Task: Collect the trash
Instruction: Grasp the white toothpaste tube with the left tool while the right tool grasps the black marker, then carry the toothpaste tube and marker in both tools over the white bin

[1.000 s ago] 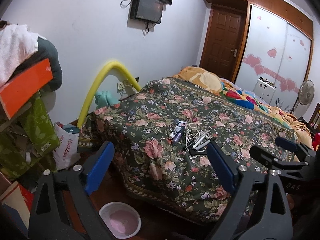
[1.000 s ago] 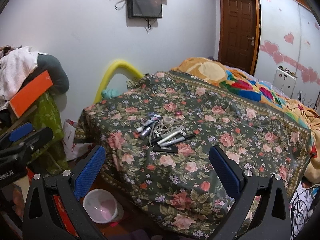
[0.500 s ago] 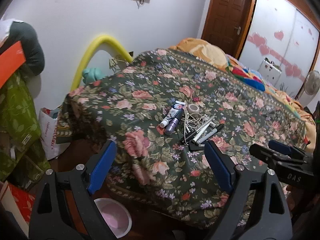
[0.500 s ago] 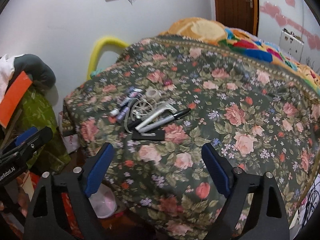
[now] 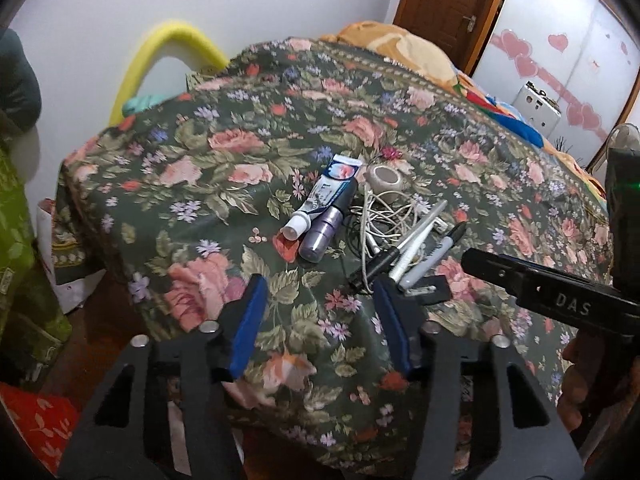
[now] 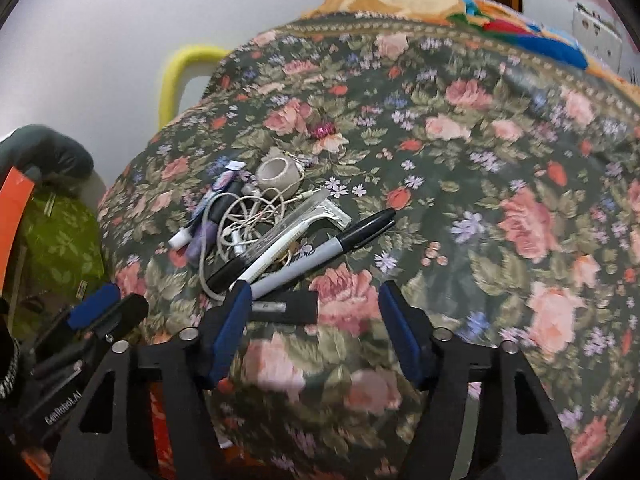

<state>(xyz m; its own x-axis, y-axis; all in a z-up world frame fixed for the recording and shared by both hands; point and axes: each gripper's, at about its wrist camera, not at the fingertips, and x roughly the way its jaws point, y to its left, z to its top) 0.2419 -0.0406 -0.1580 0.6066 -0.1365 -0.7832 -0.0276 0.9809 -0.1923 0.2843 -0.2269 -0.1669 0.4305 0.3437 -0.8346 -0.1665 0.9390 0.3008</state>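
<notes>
A small pile of items lies on the floral bedspread (image 5: 224,184): a white and blue tube (image 5: 324,200), a purple bottle (image 5: 322,234), a tape roll (image 5: 382,178), a tangled white cable (image 5: 380,216), a grey marker (image 6: 320,256), a white pen (image 6: 276,252) and a flat black card (image 6: 288,304). My left gripper (image 5: 318,320) is open and empty, just short of the pile. My right gripper (image 6: 316,328) is open and empty, its left finger next to the black card. The right gripper also shows in the left wrist view (image 5: 552,292).
A yellow foam arch (image 5: 176,44) stands against the white wall behind the bed corner. Green bags (image 6: 60,236) and an orange box (image 6: 12,208) are stacked at the left. Colourful bedding (image 5: 500,108) lies further up the bed. A brown door (image 5: 448,4) is at the back.
Both grippers have moved forward and down toward the pile on the bed, so the items look larger and nearer. The pink bowl on the floor has gone out of view. Both jaws stay open.
</notes>
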